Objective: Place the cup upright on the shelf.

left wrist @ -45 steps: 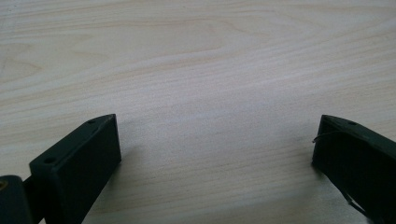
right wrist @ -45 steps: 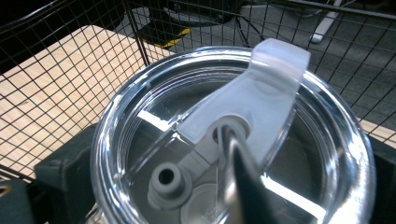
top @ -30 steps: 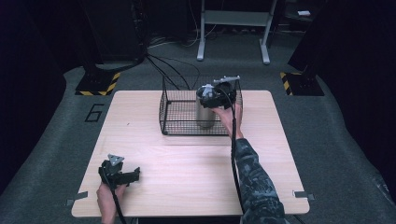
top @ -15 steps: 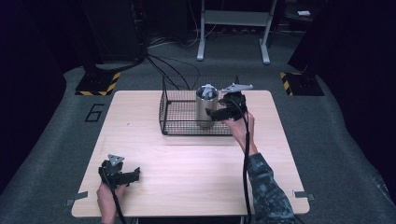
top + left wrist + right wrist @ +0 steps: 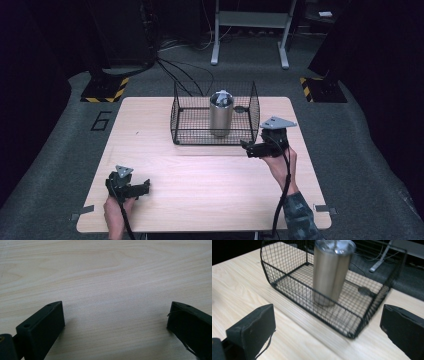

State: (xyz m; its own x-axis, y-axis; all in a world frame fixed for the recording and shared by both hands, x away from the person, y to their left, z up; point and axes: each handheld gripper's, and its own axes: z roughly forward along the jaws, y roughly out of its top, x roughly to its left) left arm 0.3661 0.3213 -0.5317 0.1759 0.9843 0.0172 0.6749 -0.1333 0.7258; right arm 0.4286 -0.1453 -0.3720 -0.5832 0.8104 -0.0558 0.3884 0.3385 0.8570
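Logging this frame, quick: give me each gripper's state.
Left gripper: open, empty, low over the table.
Right gripper: open, empty, beside the wire basket.

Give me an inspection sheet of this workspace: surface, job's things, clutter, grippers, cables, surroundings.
Surface: pale wooden table, bare apart from the items below.
Job's things: steel tumbler stands upright inside the black wire basket at the table's far middle.
Clutter: a small dark item lies on the basket floor beside the tumbler; too small to identify.
Grippers: left gripper open, low over the near left of the table, holding nothing. Right gripper open, empty, just outside the basket's near right corner.
Cables: one trails from each gripper toward the person; more run across the floor behind the table.
Surroundings: grey carpet, hazard-striped stand bases, a metal frame at the back.
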